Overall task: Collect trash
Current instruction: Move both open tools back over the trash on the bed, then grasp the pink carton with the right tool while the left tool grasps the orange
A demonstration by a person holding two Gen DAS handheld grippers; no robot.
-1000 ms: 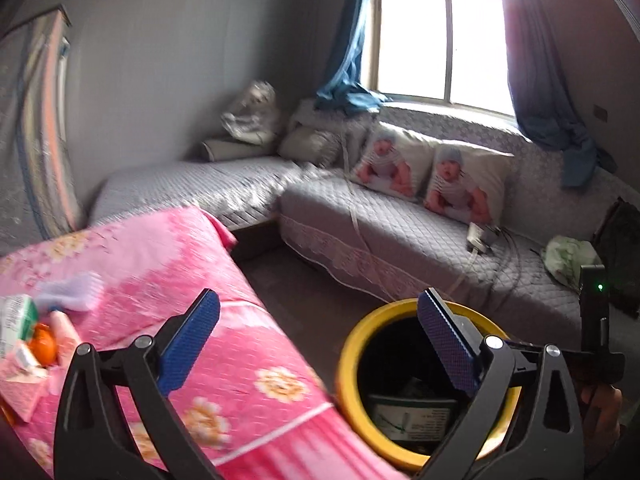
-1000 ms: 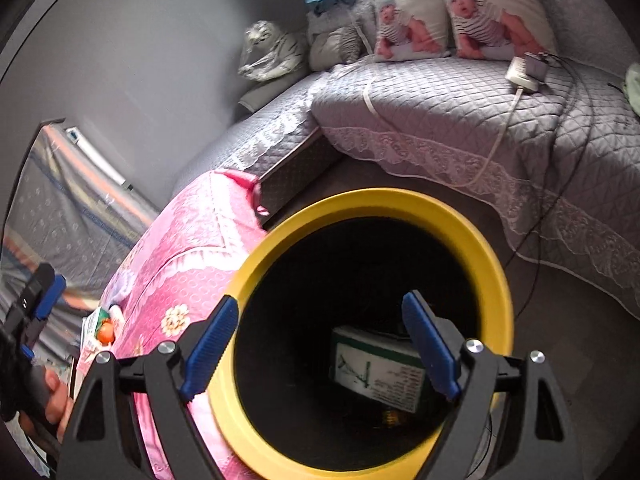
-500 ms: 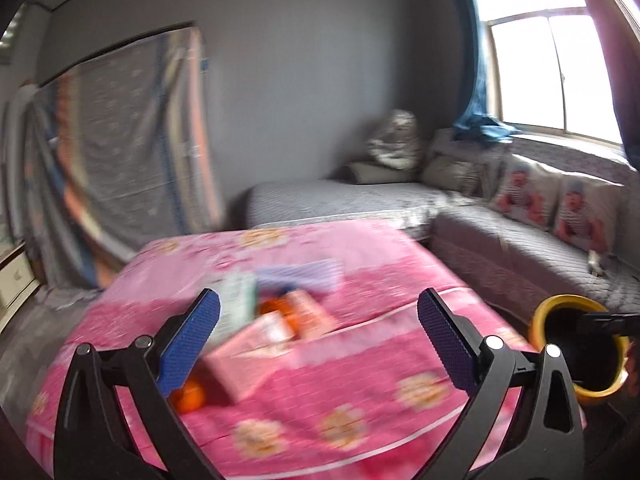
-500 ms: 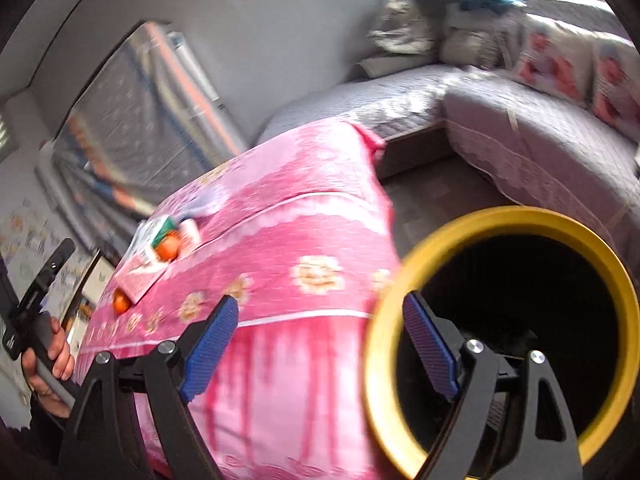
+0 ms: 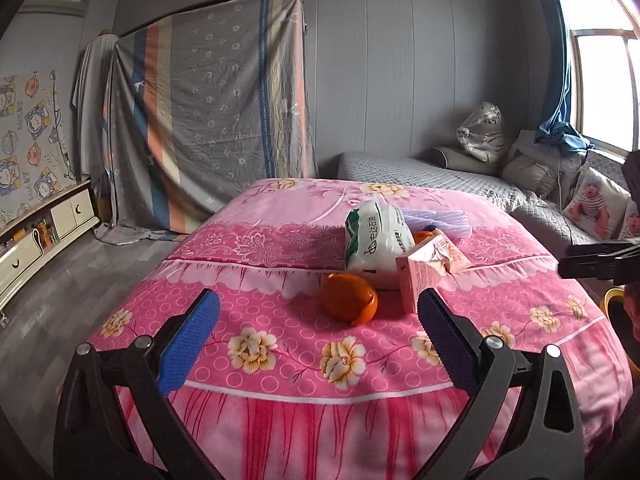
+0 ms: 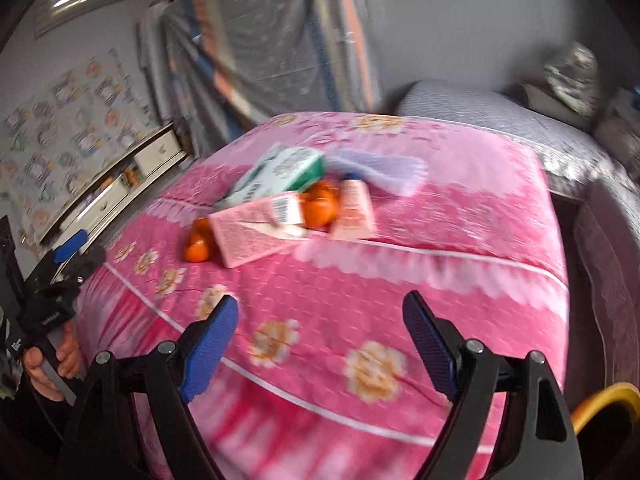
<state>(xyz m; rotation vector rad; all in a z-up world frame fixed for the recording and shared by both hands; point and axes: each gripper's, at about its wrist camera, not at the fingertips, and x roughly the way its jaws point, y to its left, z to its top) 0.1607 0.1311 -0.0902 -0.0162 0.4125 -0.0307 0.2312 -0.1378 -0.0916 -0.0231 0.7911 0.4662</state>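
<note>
both tongs gape empty, the left gripper [image 5: 318, 330] nearest the orange peel [image 5: 349, 298], which lies dead ahead on the pink bedspread [image 5: 280, 344], the pink carton [image 5: 416, 280] just right of it pointing lengthwise away, the right gripper [image 6: 320, 344] farther back.

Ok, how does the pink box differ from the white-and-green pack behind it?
The pink box is a stiff, flat-sided carton; the white-and-green pack is a soft, bulging plastic wrapper. The box is plain pink with small print and a barcode; the pack carries green markings. The box lies nearer the left gripper. Both sit in the same pile on the pink bedspread, untouched.
</note>
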